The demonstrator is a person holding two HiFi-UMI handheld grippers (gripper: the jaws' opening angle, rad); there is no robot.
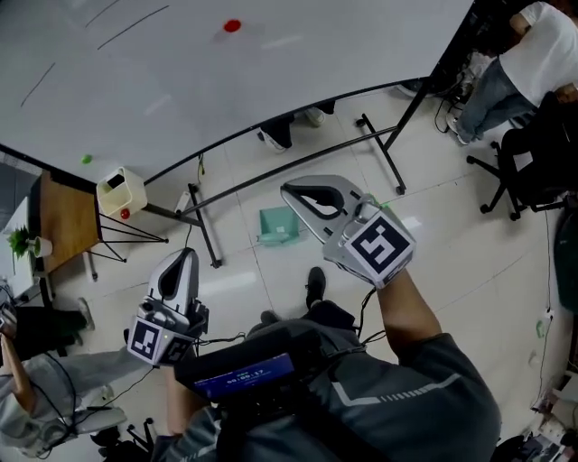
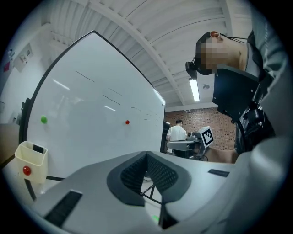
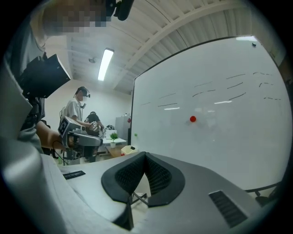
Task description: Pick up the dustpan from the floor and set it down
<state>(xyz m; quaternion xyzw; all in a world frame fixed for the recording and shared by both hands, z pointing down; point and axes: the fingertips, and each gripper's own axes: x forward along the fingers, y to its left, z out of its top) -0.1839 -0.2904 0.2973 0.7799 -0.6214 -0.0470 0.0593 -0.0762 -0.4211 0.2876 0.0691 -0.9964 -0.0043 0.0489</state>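
Both clenched empty, my left tongs (image 1: 185, 257) and right tongs (image 1: 291, 191) hover above the green dustpan (image 1: 279, 226) on the floor (image 1: 452, 266). I'd open the right tongs, stoop low, grip squarely.

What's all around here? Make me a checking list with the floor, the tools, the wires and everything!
Surface: pale tiled floor.
Job's things: green dustpan lies on the floor near the whiteboard stand, untouched.
Clutter: cream box at the whiteboard's lower corner, beside a wooden table.
Grippers: left tool shut, empty; right tool shut, empty.
Cables: thin black cable by the left tool.
Surroundings: whiteboard with a red magnet; a person near a black office chair.
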